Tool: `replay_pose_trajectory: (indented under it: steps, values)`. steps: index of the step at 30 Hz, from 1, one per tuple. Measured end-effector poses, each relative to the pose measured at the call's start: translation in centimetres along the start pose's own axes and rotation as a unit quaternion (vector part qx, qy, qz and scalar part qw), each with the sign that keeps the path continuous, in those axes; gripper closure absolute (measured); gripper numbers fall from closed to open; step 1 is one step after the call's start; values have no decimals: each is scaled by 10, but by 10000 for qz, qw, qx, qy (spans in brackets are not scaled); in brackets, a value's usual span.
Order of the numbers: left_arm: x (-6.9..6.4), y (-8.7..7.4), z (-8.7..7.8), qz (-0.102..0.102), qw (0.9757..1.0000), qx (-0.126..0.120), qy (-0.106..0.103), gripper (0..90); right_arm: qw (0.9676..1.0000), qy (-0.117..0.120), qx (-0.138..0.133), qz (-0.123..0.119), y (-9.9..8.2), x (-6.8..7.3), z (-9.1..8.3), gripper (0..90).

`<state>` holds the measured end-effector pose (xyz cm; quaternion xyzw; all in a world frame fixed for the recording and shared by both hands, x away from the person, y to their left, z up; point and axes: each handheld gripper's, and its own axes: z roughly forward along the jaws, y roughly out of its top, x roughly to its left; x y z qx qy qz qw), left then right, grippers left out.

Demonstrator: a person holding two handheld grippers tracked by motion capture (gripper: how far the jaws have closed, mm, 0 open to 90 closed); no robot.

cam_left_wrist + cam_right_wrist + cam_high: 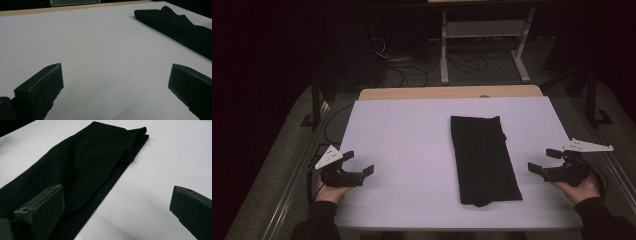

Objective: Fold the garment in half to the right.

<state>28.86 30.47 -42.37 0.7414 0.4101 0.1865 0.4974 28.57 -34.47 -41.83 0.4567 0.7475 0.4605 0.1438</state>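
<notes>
Folded black cloth [484,159] flat on white surface [407,145], left tool [360,162] and right tool [544,161] wide, empty, either side.

Light: the room is dimly lit, and both upper corners of the frame are lost in darkness.
Bench [402,130]: a white top is seen at the centre, with a pale wooden strip [422,93] along its far edge.
Floor [277,165]: grey, seen at left and right.
Rack [484,30]: a white metal frame is seen at upper centre.
Cables [407,67]: loose loops are seen lying on the floor beside the rack.
</notes>
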Motion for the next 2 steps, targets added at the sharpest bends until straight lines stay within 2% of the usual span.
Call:
replay_pose_trajectory:
  steps: [2]
  values:
    - [1,-1,0,-30,10000,-9,20,0,10000,1,0,2,0,0,0,0]
